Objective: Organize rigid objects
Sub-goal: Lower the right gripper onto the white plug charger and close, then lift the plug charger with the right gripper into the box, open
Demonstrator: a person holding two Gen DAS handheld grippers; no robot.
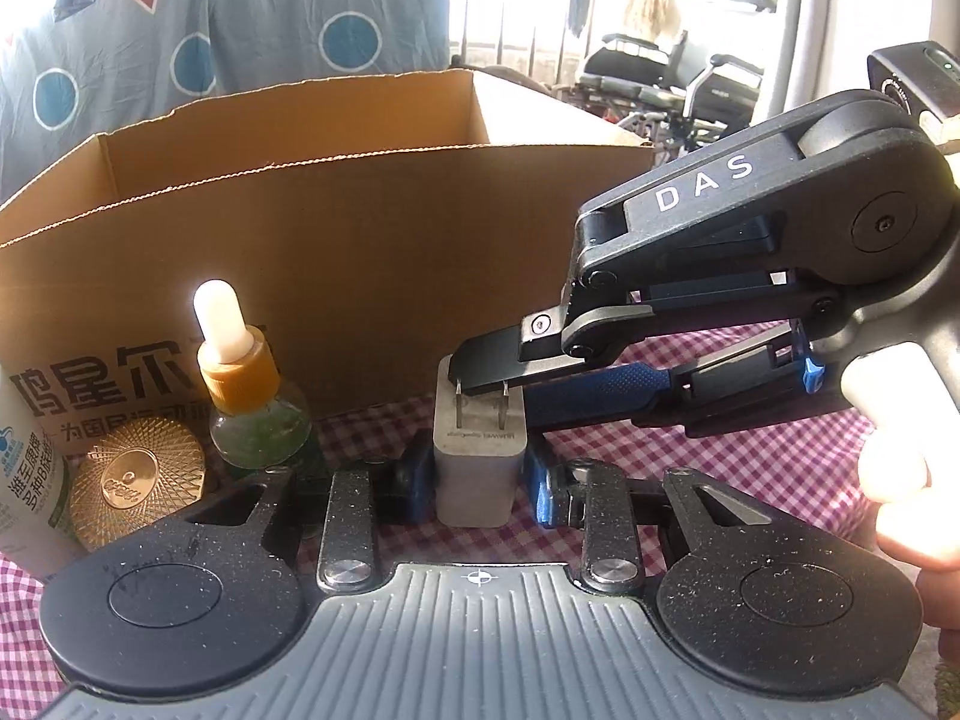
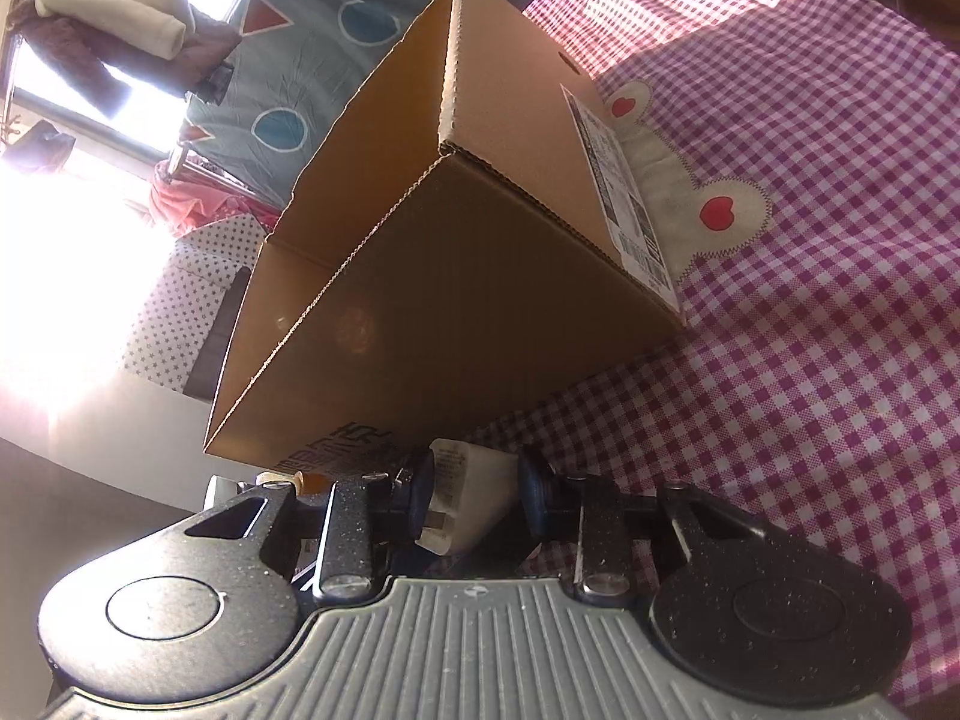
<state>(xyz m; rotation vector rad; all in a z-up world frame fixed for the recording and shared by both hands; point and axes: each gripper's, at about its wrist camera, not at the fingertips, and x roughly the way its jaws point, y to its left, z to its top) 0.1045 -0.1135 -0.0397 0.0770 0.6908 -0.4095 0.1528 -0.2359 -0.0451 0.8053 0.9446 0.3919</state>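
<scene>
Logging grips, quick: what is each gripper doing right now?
Left gripper: shut on the white charger.
Right gripper: shut on the same charger, near its prongs.

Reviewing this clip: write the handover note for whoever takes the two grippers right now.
Left gripper: pads close at the sides of the white plug adapter; contact unclear.
Right gripper: reaches in from the right, around the adapter's top, at its prongs; pad contact unclear.
Adapter stands on the checked tablecloth, before the open cardboard box.
Dropper bottle, gold lid, white bottle: on the cloth, left.
Done: nothing visibly boxed.
Left: probably box everything.
</scene>
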